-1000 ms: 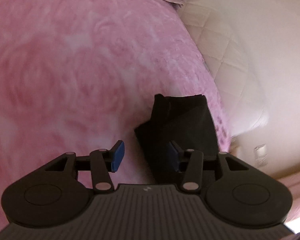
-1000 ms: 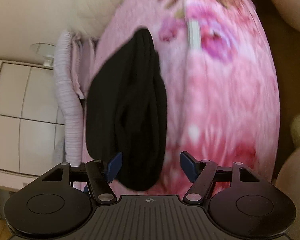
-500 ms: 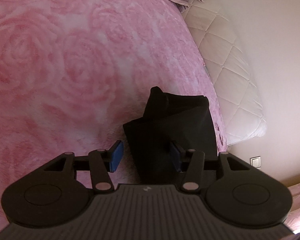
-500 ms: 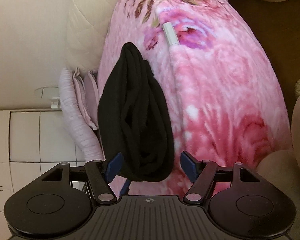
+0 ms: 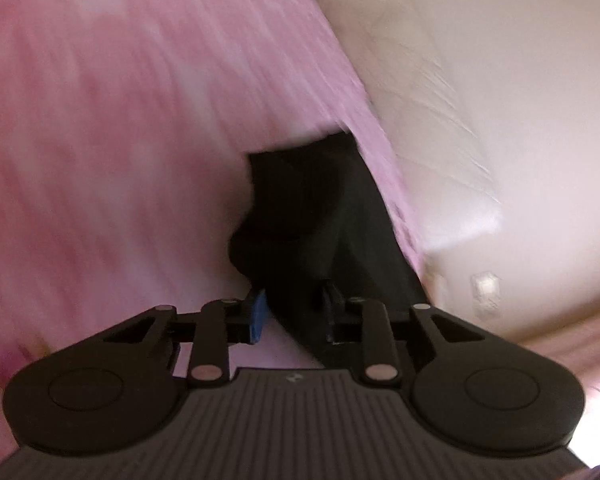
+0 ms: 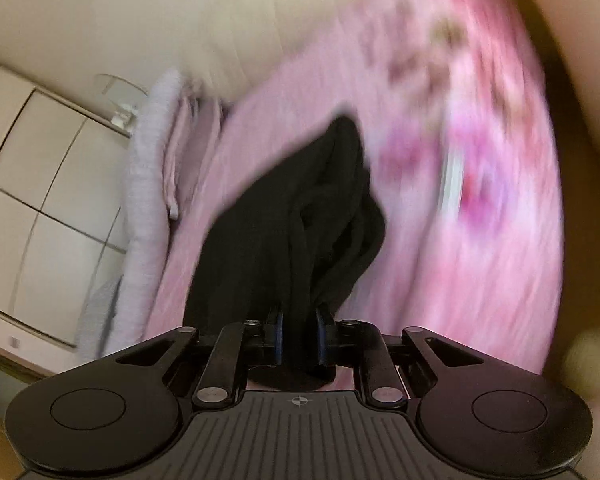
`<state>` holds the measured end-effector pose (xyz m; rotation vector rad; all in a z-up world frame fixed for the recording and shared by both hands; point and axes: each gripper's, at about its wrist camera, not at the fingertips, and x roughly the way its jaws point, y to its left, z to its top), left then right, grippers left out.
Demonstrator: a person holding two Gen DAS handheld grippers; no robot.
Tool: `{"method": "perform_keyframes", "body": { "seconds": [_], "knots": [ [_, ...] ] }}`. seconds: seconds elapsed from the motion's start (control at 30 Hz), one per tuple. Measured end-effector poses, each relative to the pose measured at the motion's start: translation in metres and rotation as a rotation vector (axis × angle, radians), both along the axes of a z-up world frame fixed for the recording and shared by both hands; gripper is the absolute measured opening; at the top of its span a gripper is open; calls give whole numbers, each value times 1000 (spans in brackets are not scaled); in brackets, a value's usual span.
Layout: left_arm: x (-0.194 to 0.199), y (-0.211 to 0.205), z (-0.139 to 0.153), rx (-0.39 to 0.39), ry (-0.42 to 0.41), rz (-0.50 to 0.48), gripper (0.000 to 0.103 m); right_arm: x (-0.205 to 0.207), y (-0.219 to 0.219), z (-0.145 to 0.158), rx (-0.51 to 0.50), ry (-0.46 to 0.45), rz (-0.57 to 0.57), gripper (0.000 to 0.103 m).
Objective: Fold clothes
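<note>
A black garment (image 5: 320,208) lies bunched on the pink rose-patterned blanket (image 5: 120,140) near the bed's edge. In the blurred left wrist view my left gripper (image 5: 294,312) has its jaws closing, with a narrow part of the cloth between them. The blue pad (image 5: 258,316) touches the cloth's left edge. In the right wrist view the same black garment (image 6: 300,232) runs up and away from my right gripper (image 6: 299,332). Those jaws are closing too, and a gathered fold is pinched tight between the pads (image 6: 278,332).
A quilted cream bed side (image 5: 440,128) and a wall socket (image 5: 486,284) lie to the right of the blanket. White wardrobe doors (image 6: 40,200) and folded pale bedding (image 6: 148,184) stand at the left. A small white object (image 6: 452,176) rests on the blanket (image 6: 480,260).
Both grippers' jaws have narrowed from wide open onto the black garment. The right gripper has risen and rolled, drawing the cloth up with it. The left has shifted across the blanket.
</note>
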<state>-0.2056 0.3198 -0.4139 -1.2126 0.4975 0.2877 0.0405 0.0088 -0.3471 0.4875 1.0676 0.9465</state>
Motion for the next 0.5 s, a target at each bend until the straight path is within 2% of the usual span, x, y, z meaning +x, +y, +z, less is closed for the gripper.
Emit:
{"method": "perform_keyframes", "body": {
  "seconds": [0.03,0.1,0.17,0.23,0.3,0.4,0.5],
  "knots": [
    [1,-12,-4,-7,-7,-20,23,8,-2,3,-20,-31,10,15],
    [1,-27,-11,11,17,-17,23,23,-2,-9,-91,2,42,17],
    [-4,-30,-15,11,31,-21,25,31,-5,-28,-149,57,45,23],
    [-15,-26,-11,-3,28,-26,25,28,-16,-34,-130,60,28,34],
    [-29,-17,1,59,38,-20,26,23,-22,-25,-116,1,-12,38],
    [-45,2,20,157,78,51,37,14,-16,-5,-97,-133,4,38],
    [-44,15,23,119,54,96,39,7,4,9,-119,-261,69,38]
  ]
}}
